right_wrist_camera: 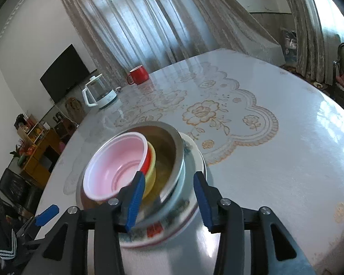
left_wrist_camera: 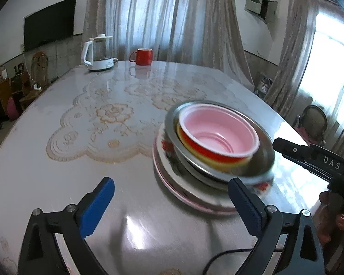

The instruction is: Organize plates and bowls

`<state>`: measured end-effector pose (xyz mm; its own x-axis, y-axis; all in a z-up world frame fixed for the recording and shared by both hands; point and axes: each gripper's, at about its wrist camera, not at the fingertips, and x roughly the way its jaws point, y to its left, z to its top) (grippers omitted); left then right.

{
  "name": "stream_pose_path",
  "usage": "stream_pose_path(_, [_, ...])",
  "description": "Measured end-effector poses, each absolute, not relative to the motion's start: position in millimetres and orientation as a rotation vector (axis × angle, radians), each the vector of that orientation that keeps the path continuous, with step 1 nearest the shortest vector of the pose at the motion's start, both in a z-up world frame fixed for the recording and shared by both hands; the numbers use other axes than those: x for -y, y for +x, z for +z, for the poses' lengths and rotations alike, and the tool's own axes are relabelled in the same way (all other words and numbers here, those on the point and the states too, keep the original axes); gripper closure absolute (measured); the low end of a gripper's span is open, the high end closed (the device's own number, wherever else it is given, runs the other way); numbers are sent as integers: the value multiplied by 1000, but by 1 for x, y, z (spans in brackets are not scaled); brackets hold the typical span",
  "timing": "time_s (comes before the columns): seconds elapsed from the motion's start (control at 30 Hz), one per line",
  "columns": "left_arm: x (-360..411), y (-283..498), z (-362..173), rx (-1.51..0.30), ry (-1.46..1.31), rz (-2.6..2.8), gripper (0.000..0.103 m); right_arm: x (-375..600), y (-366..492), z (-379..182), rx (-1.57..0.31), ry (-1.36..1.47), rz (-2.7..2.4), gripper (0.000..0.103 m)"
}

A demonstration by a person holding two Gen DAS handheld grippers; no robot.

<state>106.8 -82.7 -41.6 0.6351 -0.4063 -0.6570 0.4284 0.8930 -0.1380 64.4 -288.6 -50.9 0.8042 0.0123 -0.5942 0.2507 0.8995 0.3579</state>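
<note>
A stack stands on the table: a flowered plate [left_wrist_camera: 169,160] [right_wrist_camera: 162,231] at the bottom, a steel bowl [left_wrist_camera: 259,158] [right_wrist_camera: 174,142] on it, then a yellow bowl [left_wrist_camera: 217,163] [right_wrist_camera: 150,178] and a red bowl with a pink inside [left_wrist_camera: 217,130] [right_wrist_camera: 117,167]. The steel bowl sits tilted. My left gripper [left_wrist_camera: 172,204] is open and empty, just in front of the stack's left side. My right gripper [right_wrist_camera: 169,197] is open, with its jaws on either side of the near rims of the steel bowl and plate. It also shows in the left wrist view [left_wrist_camera: 309,155].
A white kettle [left_wrist_camera: 98,52] [right_wrist_camera: 99,94] and a red mug [left_wrist_camera: 143,56] [right_wrist_camera: 138,74] stand at the table's far edge. A lace mat [left_wrist_camera: 117,119] [right_wrist_camera: 217,119] lies under the glossy top. Chairs [left_wrist_camera: 314,121] stand at the right; shelves [right_wrist_camera: 36,149] stand beyond the table.
</note>
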Motion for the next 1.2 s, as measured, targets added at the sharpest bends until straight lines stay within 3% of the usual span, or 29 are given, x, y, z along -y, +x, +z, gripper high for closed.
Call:
stream_pose_path(0.4, [79,65,-40,-736,57,-465,0,268,25,-61,-661,375,-132,57])
stream_pose_path(0.53, [74,56,-42,-738,58,-453,0,250,6,-66,-656,322,-122,39])
stream_pose_path(0.73, [67,41,-36,-671,123,-282,0,221,-17,-69,-584,195,-158,37])
stream_pose_path(0.83, [61,29,-33,-628,133,-230,0,212,-25,-70,-559,172,-169,30])
stream_pose_path(1.2, [51,15,-31,-598,87,-269,0,195,-34,-86,-590,159,-159,30])
